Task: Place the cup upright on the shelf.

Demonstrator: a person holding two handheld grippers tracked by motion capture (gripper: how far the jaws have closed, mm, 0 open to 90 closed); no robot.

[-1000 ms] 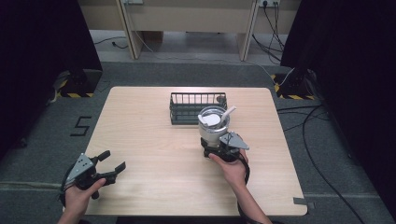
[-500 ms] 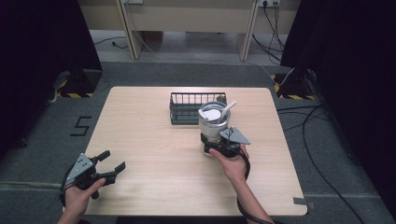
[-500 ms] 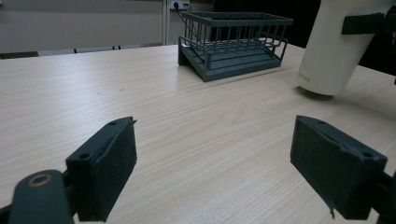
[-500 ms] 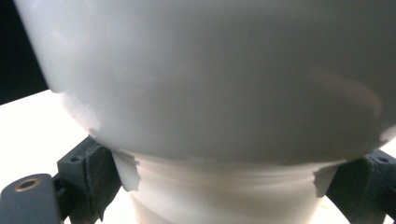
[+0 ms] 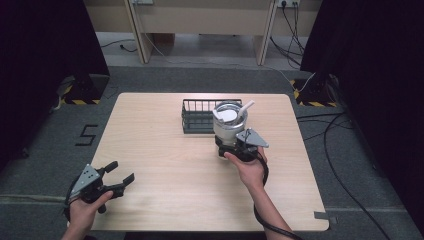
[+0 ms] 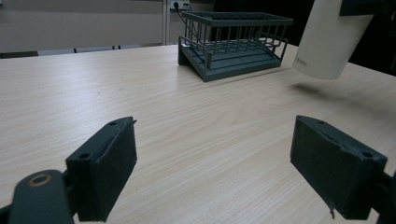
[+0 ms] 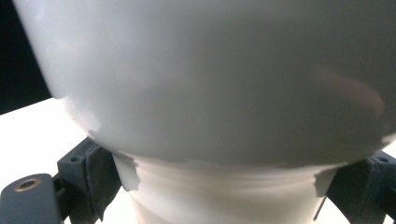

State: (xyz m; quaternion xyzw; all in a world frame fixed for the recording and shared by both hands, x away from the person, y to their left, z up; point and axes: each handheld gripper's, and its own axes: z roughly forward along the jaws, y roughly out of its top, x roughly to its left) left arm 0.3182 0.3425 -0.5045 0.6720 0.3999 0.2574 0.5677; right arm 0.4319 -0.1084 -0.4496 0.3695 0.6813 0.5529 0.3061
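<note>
A white tumbler (image 5: 227, 124) with a white straw (image 5: 246, 107) hangs above the table, just in front of a dark wire basket (image 5: 199, 116). My right gripper (image 5: 231, 148) is shut on the tumbler's lower part; in the right gripper view the tumbler (image 7: 210, 84) sits between both pads (image 7: 95, 173). The left gripper view shows the tumbler (image 6: 329, 42) tilted, with its shadow on the wood below, and the basket (image 6: 233, 44) standing empty. My left gripper (image 5: 120, 172) stands open near the table's front left corner, with nothing between its fingers (image 6: 105, 172).
The wooden table (image 5: 160, 150) has its front edge close to my left hand. Cables (image 5: 345, 130) trail over the grey floor at the right. Black-and-yellow floor blocks (image 5: 75, 95) stand beyond the table's far corners.
My right gripper has carried the tumbler up and away from me, toward the basket. The left gripper has stayed where it was.
</note>
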